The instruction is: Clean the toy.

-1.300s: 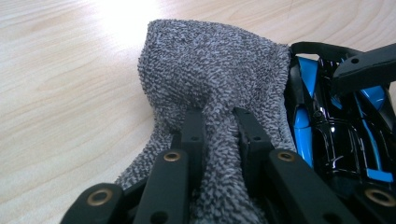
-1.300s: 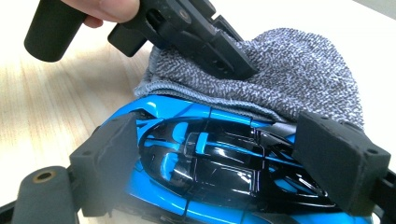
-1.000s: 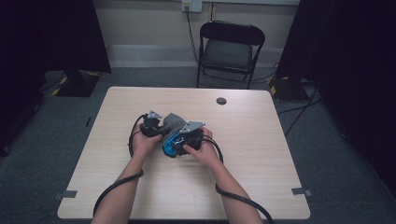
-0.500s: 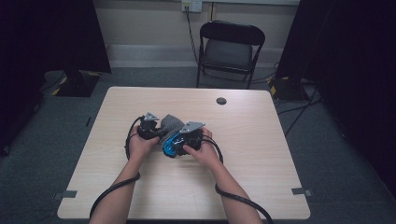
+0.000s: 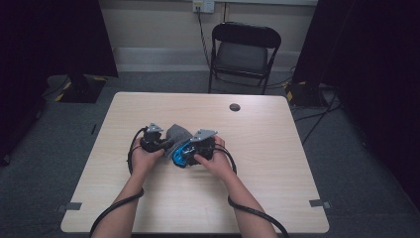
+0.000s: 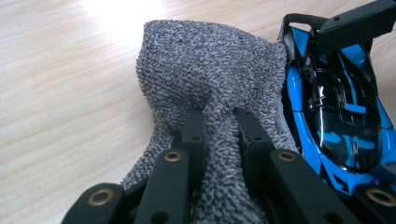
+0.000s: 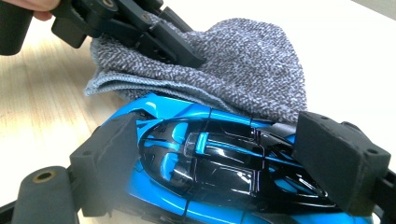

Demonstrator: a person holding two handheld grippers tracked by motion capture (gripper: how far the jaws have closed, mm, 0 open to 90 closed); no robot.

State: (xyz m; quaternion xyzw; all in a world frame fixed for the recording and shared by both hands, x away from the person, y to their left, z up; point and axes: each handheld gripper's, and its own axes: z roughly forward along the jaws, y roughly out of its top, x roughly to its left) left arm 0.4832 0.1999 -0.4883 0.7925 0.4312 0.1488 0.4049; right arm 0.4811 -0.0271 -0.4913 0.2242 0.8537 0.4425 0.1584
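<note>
A grey cloth [image 6: 215,88] is pinched in the left gripper [image 6: 219,126] and has been slid slightly along a blue toy car [image 7: 210,163]. The car is clamped lengthwise by the right gripper [image 7: 215,154], so wiping seems underway.

A recording lab or studio: a bare wooden table [image 5: 277,198] on grey carpet, black curtains [image 5: 49,34] either side, a folding chair [image 5: 242,52] by the wall, cables [image 5: 317,116] trailing across the floor.
</note>
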